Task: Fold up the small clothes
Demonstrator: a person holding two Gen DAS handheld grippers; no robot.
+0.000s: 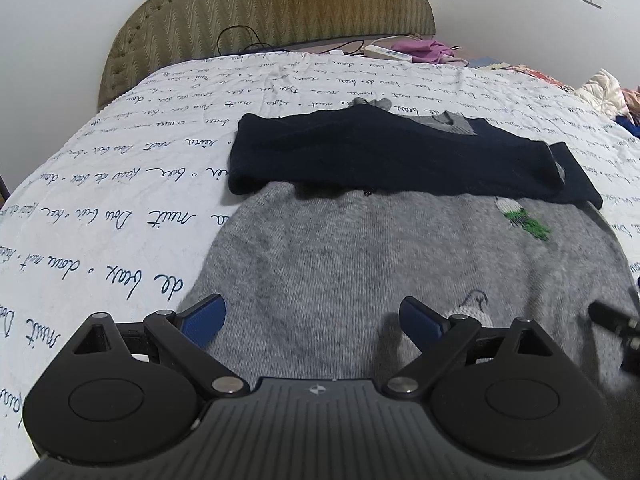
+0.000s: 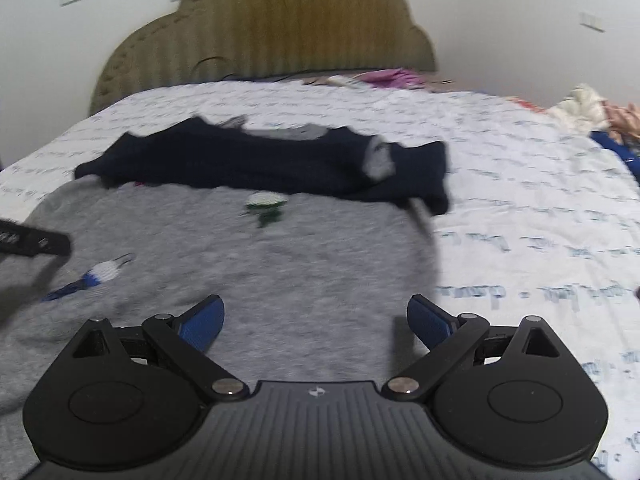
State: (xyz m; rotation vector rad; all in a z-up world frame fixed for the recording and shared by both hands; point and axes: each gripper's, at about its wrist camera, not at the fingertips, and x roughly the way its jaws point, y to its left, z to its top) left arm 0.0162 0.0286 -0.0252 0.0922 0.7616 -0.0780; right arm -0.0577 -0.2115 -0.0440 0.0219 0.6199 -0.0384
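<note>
grey knit fills the left wrist view: the grey sweater (image 1: 360, 264) lies flat on the bed (image 1: 120, 184), right under and ahead of the left gripper (image 1: 312, 320), whose blue-padded jaws stand wide apart and hold nothing. its navy upper part (image 1: 392, 152) lies doubled over at the far end, ahead of the gripper. the wool looks soft, fuzzy and limp, with small stitched motifs (image 1: 524, 220) ahead to the right. the quilted white cover bears blue script.

from the right wrist, blurred, the right gripper (image 2: 316, 324) is likewise spread wide and empty, low over the sweater's near right edge, the navy band ahead of it. to fold well, i judge each gripper should pinch the near hem at its own corner, taking all layers, then lift together and carry it evenly toward the navy fold, since loose knit sags and skews.
</note>
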